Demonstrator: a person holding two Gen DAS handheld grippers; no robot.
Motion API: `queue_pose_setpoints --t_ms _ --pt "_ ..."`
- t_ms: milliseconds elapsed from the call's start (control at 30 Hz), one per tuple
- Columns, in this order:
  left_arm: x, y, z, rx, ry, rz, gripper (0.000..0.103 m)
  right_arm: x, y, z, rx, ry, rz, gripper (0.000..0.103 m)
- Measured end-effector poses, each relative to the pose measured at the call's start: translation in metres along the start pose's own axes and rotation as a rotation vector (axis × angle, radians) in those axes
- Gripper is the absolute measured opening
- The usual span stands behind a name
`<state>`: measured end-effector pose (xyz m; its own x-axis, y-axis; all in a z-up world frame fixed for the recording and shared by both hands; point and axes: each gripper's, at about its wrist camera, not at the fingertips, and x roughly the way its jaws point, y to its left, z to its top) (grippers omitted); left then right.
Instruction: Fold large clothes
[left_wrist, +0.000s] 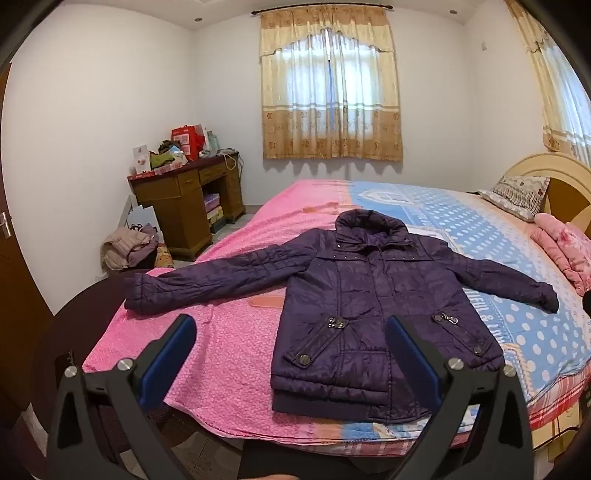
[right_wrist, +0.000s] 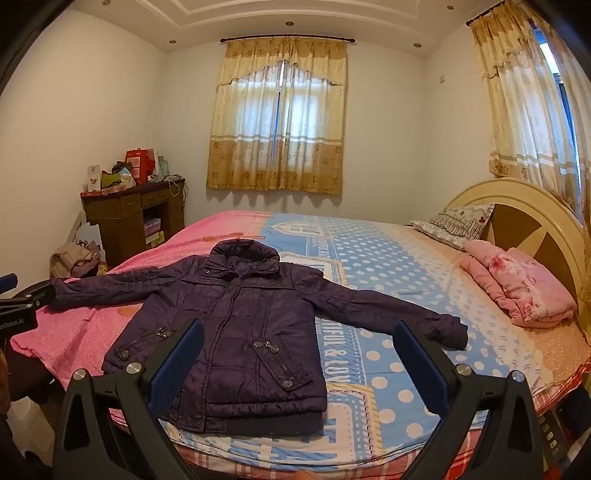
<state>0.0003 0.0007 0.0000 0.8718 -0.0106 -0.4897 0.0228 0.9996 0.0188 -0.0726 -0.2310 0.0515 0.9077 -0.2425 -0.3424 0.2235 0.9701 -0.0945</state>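
Note:
A dark purple hooded jacket (left_wrist: 362, 302) lies flat, front up, on the bed (left_wrist: 229, 332), both sleeves spread out sideways and the hem toward me. It also shows in the right wrist view (right_wrist: 243, 332). My left gripper (left_wrist: 291, 339) is open and empty, held above the near bed edge in front of the jacket's hem. My right gripper (right_wrist: 299, 350) is open and empty, held in front of the jacket's lower right side. The left gripper's tip (right_wrist: 14, 295) shows at the left edge of the right wrist view.
The bed has a pink blanket on the left and a blue dotted sheet (right_wrist: 406, 266) on the right. A folded pink quilt (right_wrist: 517, 284) and a pillow (right_wrist: 454, 221) lie by the headboard. A cluttered wooden desk (left_wrist: 188, 203) and a clothes pile (left_wrist: 129, 247) stand at left.

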Motion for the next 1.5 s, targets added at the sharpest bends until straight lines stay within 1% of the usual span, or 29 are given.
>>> queue_pose_setpoints --t_ms 433,567,800,1500 --pt "-0.001 -0.001 0.004 0.013 -0.018 0.011 0.103 0.002 0.001 0.006 -0.002 0.012 -0.002 0.102" --pt "0.001 -0.001 0.006 0.012 -0.017 0.013 0.103 0.005 -0.001 -0.005 -0.002 0.013 -0.003 0.102" --pt "-0.002 0.004 0.005 0.005 -0.023 0.01 0.103 0.007 0.0 -0.005 -0.002 0.016 -0.003 0.102" --pt "-0.002 0.005 0.004 0.006 -0.024 0.013 0.103 0.014 0.0 -0.01 0.001 0.026 -0.004 0.102"
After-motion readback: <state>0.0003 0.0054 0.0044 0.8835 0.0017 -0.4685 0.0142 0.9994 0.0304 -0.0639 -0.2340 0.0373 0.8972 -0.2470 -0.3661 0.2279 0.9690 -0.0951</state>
